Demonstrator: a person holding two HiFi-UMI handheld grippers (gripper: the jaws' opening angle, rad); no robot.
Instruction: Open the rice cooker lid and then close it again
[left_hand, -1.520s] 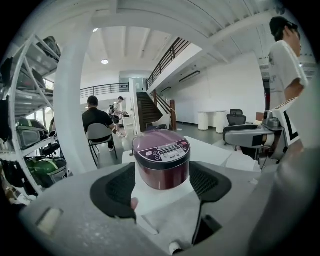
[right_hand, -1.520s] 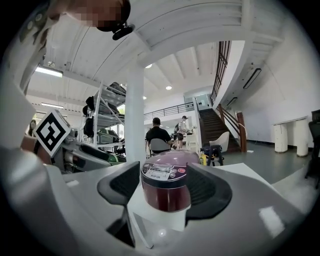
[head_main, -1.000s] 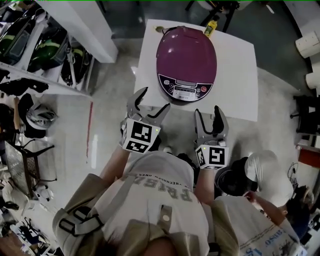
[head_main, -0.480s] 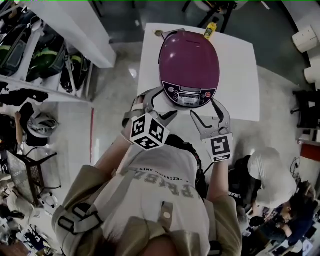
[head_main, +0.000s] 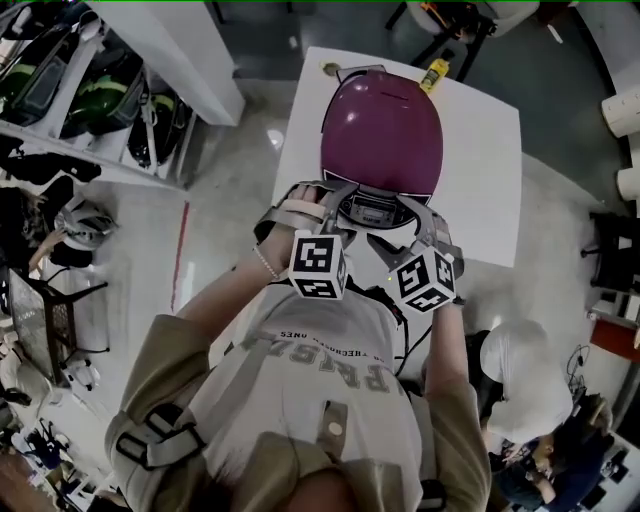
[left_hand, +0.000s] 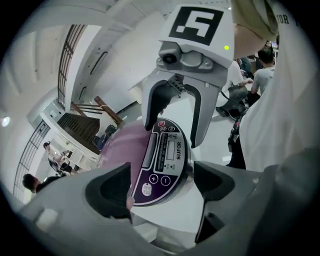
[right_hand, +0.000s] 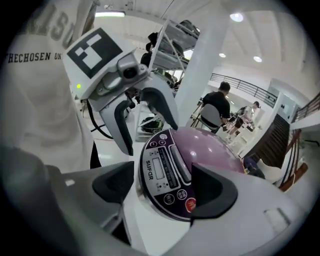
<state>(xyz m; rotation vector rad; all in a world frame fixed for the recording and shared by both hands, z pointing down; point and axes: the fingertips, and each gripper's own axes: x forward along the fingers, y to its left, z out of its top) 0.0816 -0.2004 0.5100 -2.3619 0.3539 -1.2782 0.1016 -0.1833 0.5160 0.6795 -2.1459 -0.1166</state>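
Observation:
A purple rice cooker (head_main: 380, 130) stands on a white table (head_main: 480, 180) with its lid down. Its dark control panel (head_main: 372, 210) faces me. My left gripper (head_main: 322, 200) sits at the panel's left front corner and my right gripper (head_main: 415, 218) at its right front corner, both angled downward. In the left gripper view the panel (left_hand: 165, 160) lies just beyond the open left gripper (left_hand: 160, 185). In the right gripper view the panel (right_hand: 167, 172) shows between the jaws of the right gripper (right_hand: 167, 192), which have just been opening; its pads do not press on it.
A small yellow bottle (head_main: 433, 72) stands at the table's far edge. Shelves with helmets and gear (head_main: 100, 90) line the left side. A person in white (head_main: 520, 370) crouches at the lower right. White rolls (head_main: 625, 110) stand at the right edge.
Both grippers have moved forward from in front of the table to the cooker's front and rolled. The right gripper's jaws stand wider than before.

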